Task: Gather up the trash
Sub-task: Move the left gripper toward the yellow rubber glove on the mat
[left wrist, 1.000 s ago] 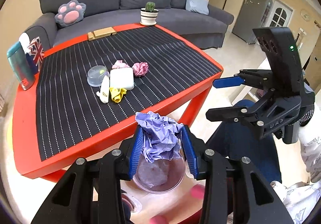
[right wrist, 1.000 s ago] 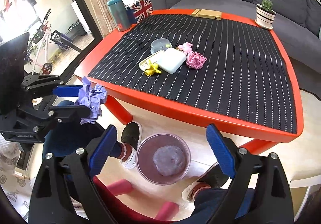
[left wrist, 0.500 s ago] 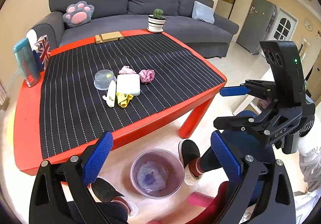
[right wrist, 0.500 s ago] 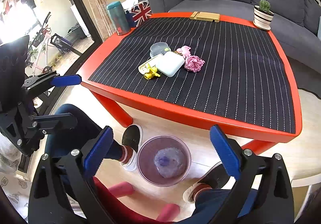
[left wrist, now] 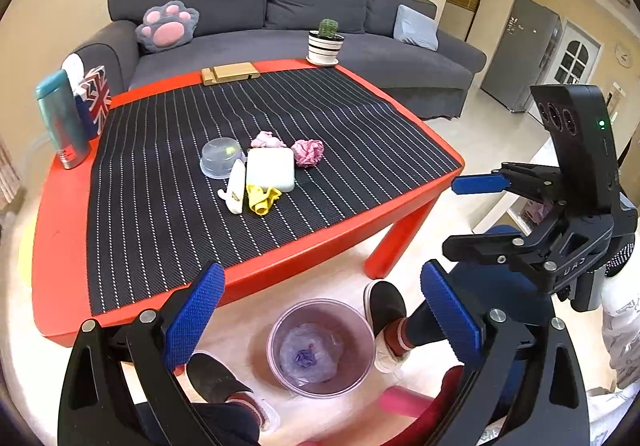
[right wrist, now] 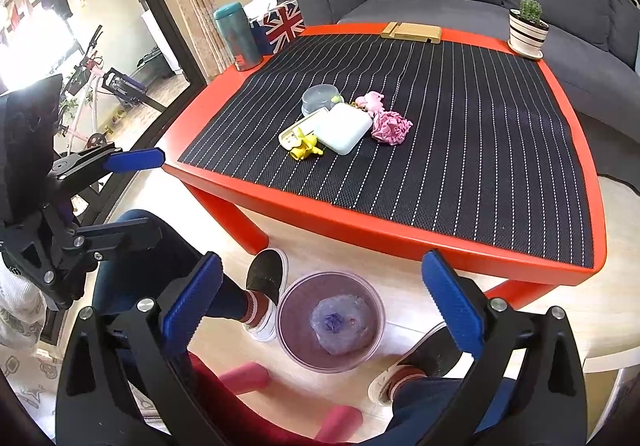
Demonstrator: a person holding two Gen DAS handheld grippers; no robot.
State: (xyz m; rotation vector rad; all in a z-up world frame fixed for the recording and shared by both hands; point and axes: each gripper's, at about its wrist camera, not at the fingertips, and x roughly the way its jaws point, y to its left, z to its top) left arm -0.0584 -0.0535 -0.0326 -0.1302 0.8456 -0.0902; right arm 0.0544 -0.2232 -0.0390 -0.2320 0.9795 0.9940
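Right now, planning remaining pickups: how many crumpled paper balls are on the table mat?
2: a dark pink ball right of the white case, a paler one behind it. More may be hidden.

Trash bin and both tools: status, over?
Left tool and right tool open, empty, above trash bin. Purple wad lies in bin. Pink wad and yellow scrap wait on table. Nothing blocking.

Bin (left wrist: 320, 346) contents blurred; shoe (right wrist: 416, 370) partly hidden.
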